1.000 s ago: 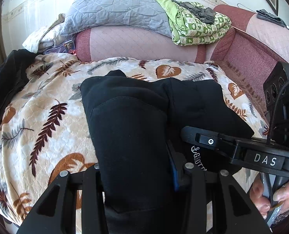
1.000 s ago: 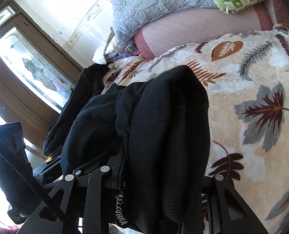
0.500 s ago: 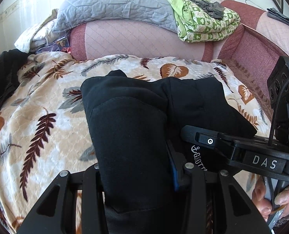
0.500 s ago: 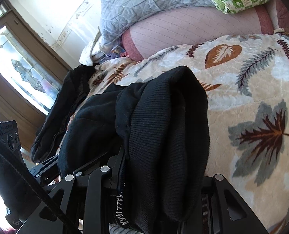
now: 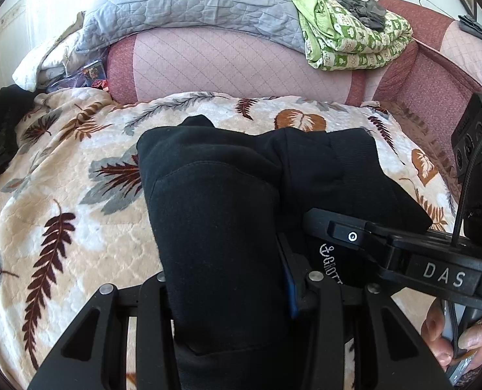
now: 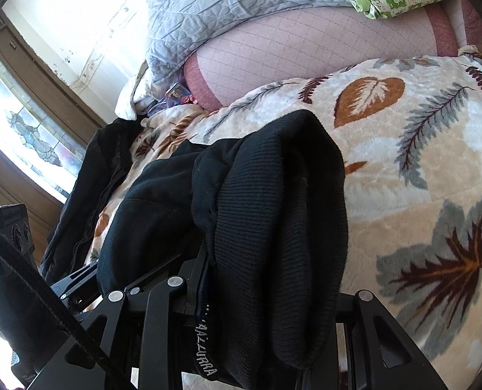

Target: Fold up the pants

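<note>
Black pants (image 5: 215, 214) bunched on the leaf-print blanket (image 5: 72, 214), in front of the pink quilted sofa back (image 5: 215, 61). Left gripper (image 5: 231, 295) clamped on a thick fold of the fabric. Right gripper (image 6: 263, 295) pinching the ribbed waistband (image 6: 280, 214), lettered edge hanging beside one finger. Seen from the left wrist, right gripper marked "DAS" just beside the pants, right hand (image 5: 459, 334) on its handle. Grey quilt (image 5: 189, 3) and folded green blanket (image 5: 354, 32) atop the sofa back.
</note>
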Motion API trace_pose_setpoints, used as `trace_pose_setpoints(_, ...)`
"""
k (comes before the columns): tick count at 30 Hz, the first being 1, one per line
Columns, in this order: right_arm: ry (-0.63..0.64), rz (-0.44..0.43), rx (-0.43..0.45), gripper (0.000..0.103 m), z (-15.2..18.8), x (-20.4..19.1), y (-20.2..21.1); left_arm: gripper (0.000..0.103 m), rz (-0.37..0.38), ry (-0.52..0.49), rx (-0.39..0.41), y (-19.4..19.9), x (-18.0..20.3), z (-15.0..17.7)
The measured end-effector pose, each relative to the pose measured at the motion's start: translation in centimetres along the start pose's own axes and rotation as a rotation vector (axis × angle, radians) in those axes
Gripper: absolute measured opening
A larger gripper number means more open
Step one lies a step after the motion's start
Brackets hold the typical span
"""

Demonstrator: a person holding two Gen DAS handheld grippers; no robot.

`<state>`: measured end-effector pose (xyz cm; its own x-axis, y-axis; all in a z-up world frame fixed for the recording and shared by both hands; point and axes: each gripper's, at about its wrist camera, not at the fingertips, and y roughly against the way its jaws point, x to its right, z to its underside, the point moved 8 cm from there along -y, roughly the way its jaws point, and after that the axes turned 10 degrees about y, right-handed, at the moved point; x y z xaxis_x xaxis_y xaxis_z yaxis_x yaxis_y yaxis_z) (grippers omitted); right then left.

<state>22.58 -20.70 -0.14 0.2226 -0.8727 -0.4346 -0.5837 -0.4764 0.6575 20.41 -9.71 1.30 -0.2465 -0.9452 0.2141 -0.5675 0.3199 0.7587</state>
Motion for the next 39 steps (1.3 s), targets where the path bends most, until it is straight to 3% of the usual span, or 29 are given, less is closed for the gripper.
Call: trace_pose_setpoints(39, -0.061, 0.079, -0.013, 0.035, -2.7, 5.1, -5.8, 0.04, 0.019, 0.075, -0.06, -8.7, -1.2, -2.8)
